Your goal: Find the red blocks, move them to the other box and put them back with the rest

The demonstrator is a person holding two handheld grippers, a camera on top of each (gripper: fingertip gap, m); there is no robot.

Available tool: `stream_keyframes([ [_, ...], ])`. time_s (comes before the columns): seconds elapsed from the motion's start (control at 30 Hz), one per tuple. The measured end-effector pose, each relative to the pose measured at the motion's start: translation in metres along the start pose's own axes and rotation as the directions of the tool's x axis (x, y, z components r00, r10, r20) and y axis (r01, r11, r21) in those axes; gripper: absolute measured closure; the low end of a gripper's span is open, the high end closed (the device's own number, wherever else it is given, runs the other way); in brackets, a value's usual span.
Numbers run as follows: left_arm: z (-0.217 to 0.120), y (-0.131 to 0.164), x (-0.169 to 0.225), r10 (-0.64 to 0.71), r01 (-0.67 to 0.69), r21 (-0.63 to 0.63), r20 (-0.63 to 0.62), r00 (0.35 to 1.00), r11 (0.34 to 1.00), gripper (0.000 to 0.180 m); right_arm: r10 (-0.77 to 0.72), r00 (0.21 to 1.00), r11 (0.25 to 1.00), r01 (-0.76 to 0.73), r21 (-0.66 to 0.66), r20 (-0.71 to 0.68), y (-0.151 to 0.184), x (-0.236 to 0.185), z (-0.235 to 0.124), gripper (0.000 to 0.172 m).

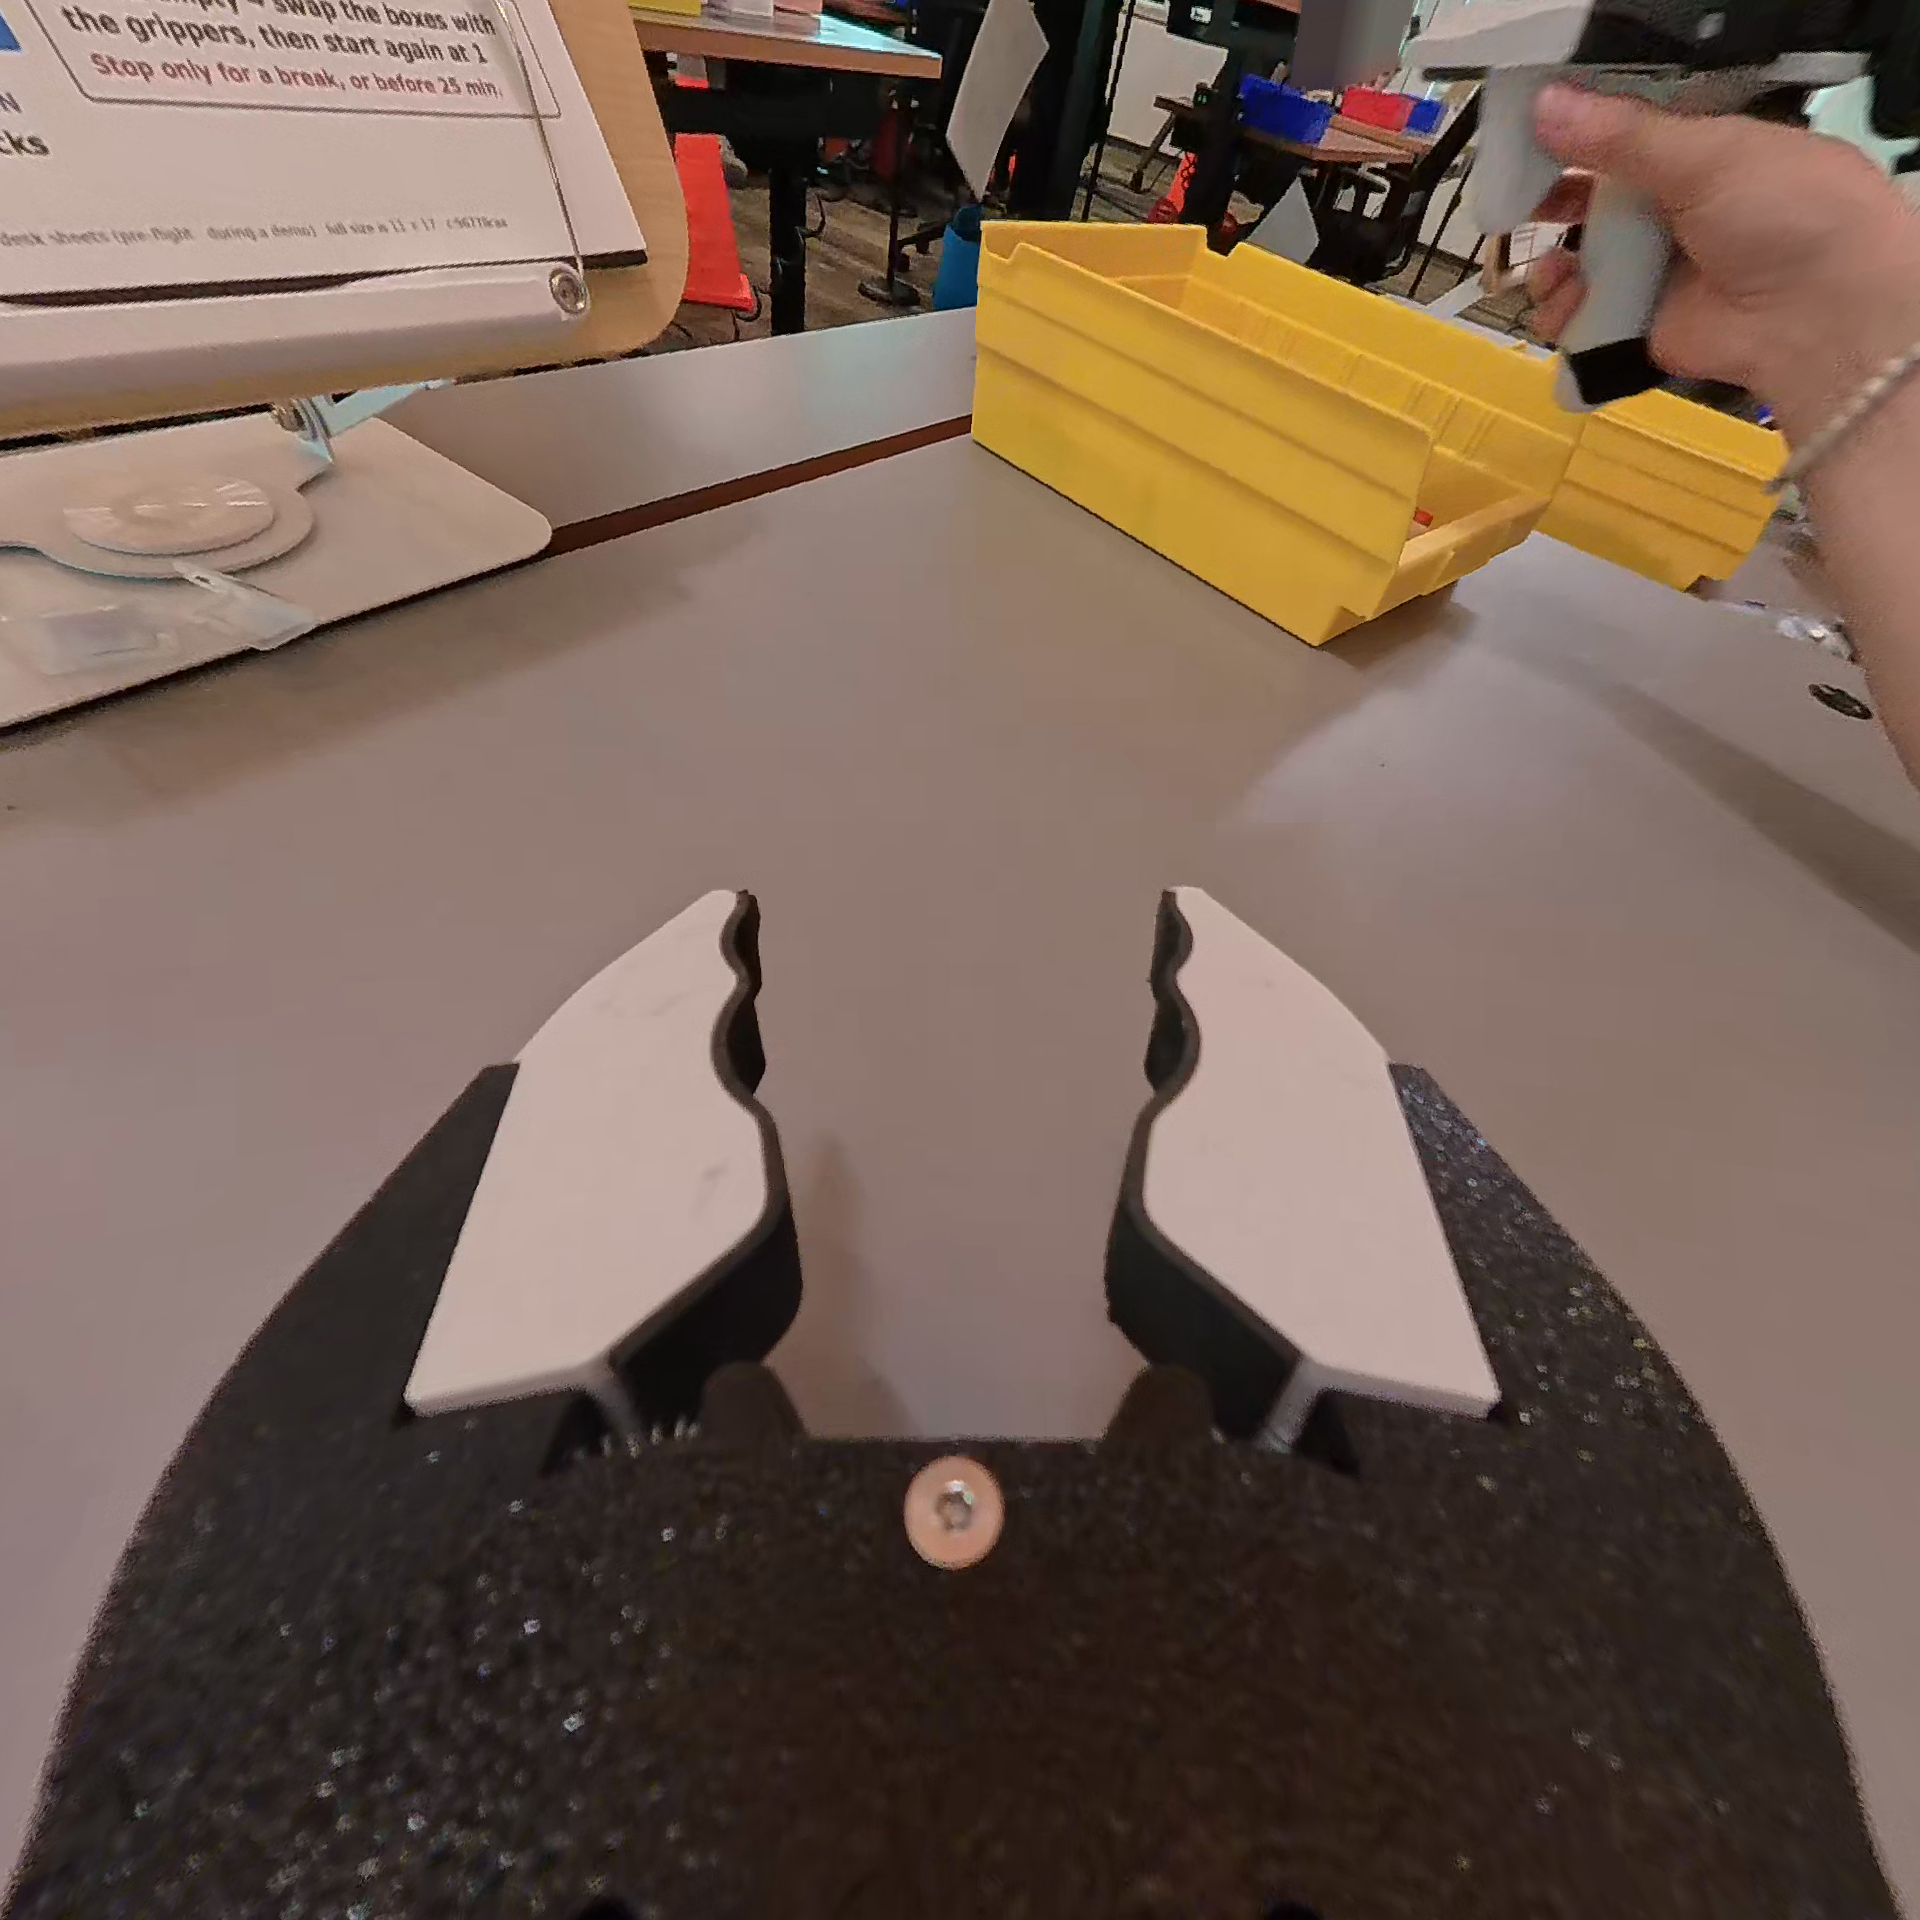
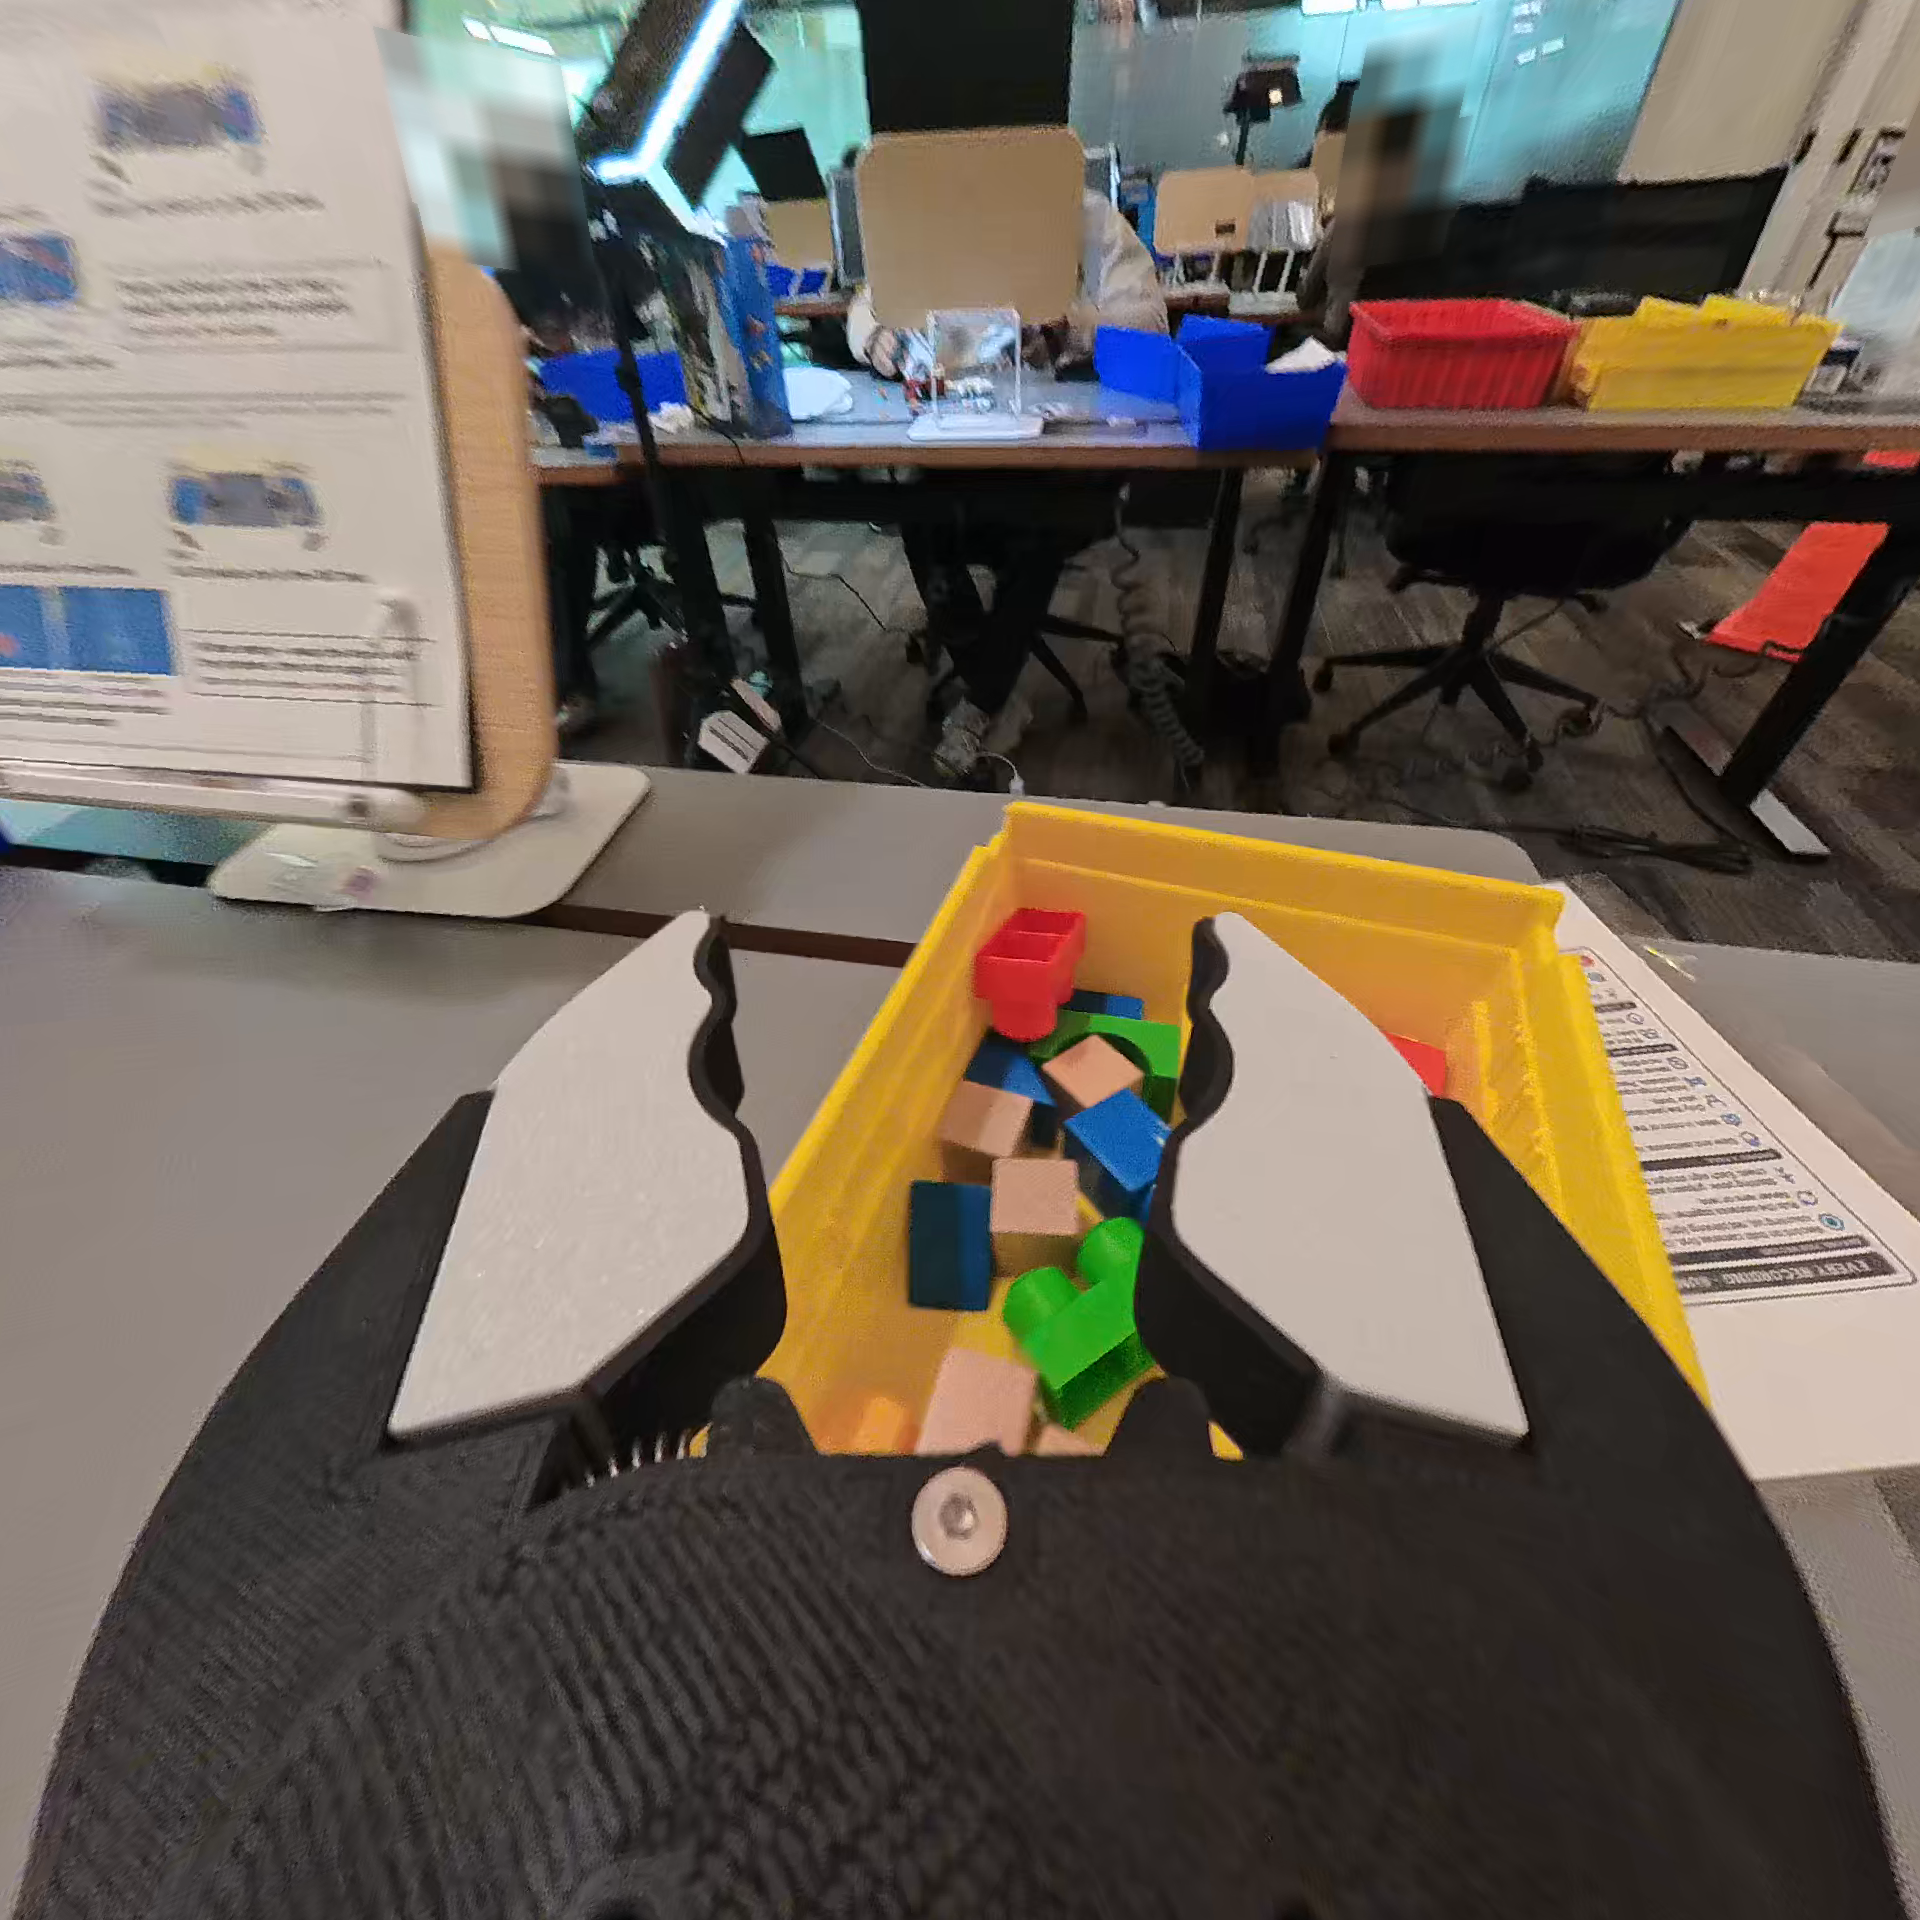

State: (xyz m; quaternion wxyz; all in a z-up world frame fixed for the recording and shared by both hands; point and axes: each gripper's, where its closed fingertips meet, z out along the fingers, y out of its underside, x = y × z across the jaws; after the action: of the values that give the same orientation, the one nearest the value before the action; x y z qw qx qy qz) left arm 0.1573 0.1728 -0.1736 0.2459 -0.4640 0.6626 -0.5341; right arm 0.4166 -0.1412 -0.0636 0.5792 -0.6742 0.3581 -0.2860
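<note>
Right hand-held gripper [image 2: 961, 935] hung spread and bare above the yellow box [image 2: 1288, 883]; red block [image 2: 1029, 971] sat ahead between its fingers atop mixed blocks, likely returned. Left hand-held gripper [image 1: 956, 909] spread, bare, over tabletop [image 1: 935, 675].

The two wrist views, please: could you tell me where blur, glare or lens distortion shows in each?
Left wrist view: the hand gripping the other tool is motion-blurred, a pale glare patch lies on the grey table, and the table edge bows. Right wrist view: the instruction sheet is smeared, while the yellow box and its blocks stay sharp.
</note>
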Motion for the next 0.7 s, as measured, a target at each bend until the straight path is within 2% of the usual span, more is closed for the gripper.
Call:
stream_keyframes([
  [0.23, -0.023, -0.02, -0.015, -0.028, 0.022, 0.081, 0.064, 0.998, 0.996, 0.109, -0.071, 0.982, 0.993, 0.053, 0.106, 0.173, 0.006, -0.102, -0.067, 0.091],
  [0.3, -0.041, -0.031, -0.028, -0.054, 0.043, 0.114, 0.101, 0.993, 0.993, 0.109, -0.115, 0.964, 0.99, 0.09, 0.112, 0.239, 0.015, -0.134, -0.082, 0.092],
  [0.4, -0.082, -0.042, -0.063, -0.096, 0.075, 0.099, 0.225, 0.97, 0.992, 0.11, -0.189, 0.944, 0.98, 0.164, 0.112, 0.271, 0.027, -0.165, -0.097, 0.093],
  [0.47, -0.117, -0.049, -0.096, -0.09, 0.071, 0.069, 0.347, 0.933, 0.995, 0.111, -0.215, 0.935, 0.975, 0.188, 0.118, 0.283, 0.031, -0.179, -0.102, 0.094],
  [0.53, -0.153, -0.049, -0.134, -0.062, 0.08, -0.015, 0.487, 0.871, 0.997, 0.112, -0.226, 0.931, 0.972, 0.195, 0.13, 0.289, 0.031, -0.188, -0.105, 0.095],
  [0.63, -0.203, -0.044, -0.192, -0.048, 0.176, -0.127, 0.665, 0.745, 0.976, 0.11, -0.219, 0.931, 0.972, 0.184, 0.146, 0.291, 0.029, -0.196, -0.105, 0.096],
  [0.7, -0.217, -0.038, -0.223, -0.079, 0.27, -0.163, 0.707, 0.703, 0.949, 0.111, -0.225, 0.923, 0.971, 0.186, 0.151, 0.313, 0.026, -0.203, -0.105, 0.096],
])
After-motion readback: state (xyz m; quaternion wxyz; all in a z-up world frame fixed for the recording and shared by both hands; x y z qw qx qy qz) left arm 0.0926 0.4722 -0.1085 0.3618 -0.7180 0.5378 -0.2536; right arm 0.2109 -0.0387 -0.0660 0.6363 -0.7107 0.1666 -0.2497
